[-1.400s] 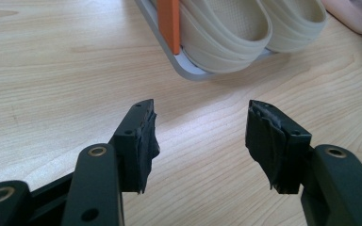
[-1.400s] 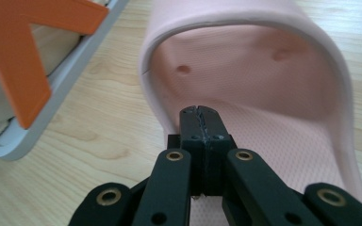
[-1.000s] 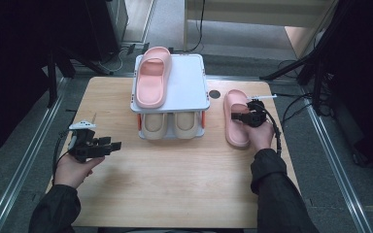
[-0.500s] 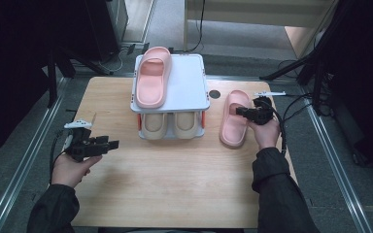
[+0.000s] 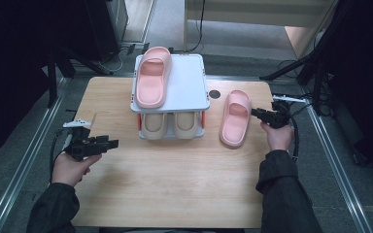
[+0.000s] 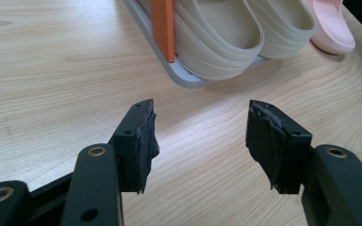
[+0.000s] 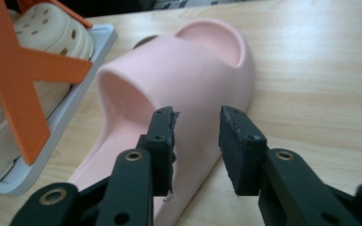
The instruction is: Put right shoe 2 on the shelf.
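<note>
1. The pink slipper [image 5: 235, 118] lies flat on the wooden surface [image 5: 175, 189], just right of the shoe rack [image 5: 187, 92], toe toward the person.
2. The right gripper [image 5: 256, 113] sits just beside the slipper's right edge; its fingers [image 7: 162, 136] have just been opening and stand partly spread, the slipper's rim close in front of them, not pinched.
3. The left gripper [image 5: 110, 143] hovers over the surface's left side, fingers [image 6: 139, 141] spread wide with nothing between.
4. A second pink slipper [image 5: 151, 77] rests on the rack's top shelf; two beige slippers [image 5: 171, 124] sit below.
</note>
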`<action>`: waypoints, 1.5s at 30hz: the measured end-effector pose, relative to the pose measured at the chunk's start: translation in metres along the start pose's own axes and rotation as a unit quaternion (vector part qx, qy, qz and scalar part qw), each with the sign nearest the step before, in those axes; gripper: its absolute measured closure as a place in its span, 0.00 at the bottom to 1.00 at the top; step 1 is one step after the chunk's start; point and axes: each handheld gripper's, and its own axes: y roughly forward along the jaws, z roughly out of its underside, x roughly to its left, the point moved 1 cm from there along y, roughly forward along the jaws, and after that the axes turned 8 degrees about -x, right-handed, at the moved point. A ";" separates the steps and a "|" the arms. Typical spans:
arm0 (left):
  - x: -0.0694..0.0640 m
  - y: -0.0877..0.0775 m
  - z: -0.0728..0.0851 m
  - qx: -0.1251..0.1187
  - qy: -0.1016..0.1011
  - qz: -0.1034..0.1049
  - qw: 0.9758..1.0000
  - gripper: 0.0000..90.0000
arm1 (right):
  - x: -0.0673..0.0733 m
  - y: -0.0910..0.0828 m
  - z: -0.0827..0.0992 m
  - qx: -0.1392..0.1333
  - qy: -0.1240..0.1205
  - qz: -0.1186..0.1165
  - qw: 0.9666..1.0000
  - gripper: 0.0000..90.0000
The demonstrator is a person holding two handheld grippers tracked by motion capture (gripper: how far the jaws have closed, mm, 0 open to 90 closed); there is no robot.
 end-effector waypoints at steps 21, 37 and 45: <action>-0.003 0.000 0.009 0.008 -0.004 -0.006 1.000 0.51 | 0.008 0.043 0.013 0.035 0.001 0.051 0.998 0.67; 0.000 -0.010 0.015 0.007 -0.011 -0.030 0.999 0.50 | 0.003 0.045 0.009 0.036 0.019 0.070 0.997 0.85; -0.002 -0.008 0.015 0.011 -0.009 -0.033 0.999 0.50 | 0.005 0.043 0.009 0.051 0.033 0.049 0.997 0.93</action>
